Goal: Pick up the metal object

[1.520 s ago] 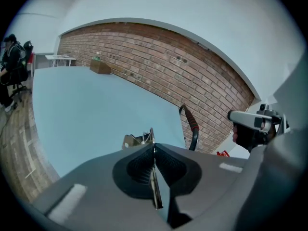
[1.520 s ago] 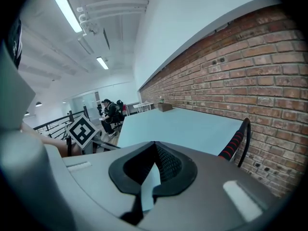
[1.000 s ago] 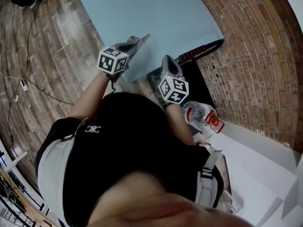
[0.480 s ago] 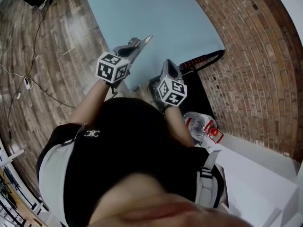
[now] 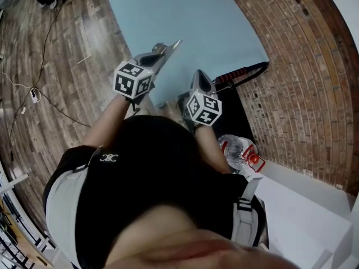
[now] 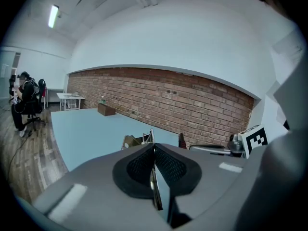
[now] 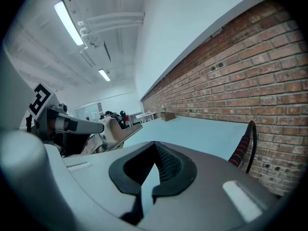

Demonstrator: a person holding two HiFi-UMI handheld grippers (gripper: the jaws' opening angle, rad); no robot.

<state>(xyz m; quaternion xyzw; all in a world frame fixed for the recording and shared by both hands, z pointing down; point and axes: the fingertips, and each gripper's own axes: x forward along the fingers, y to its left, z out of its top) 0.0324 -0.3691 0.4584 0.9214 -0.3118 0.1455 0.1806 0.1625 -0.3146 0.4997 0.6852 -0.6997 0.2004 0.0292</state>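
Observation:
In the head view my left gripper is raised in front of my chest and shut on a thin, flat metal object whose shiny tip sticks out past the jaws. The left gripper view shows that metal piece pinched between the pads, its edge running back between them. My right gripper hangs close beside it to the right, its jaws together with nothing in them. From the right gripper view, the right gripper has its tips meeting, and the left gripper's body is at the left.
A light blue mat covers the floor ahead, with wood flooring and a loose cable to the left and a brick wall to the right. A black handle with a red grip and a red-capped water bottle lie near my right side.
Both grippers keep their pose and the left keeps its hold on the metal object. Only the head view has shifted slightly.

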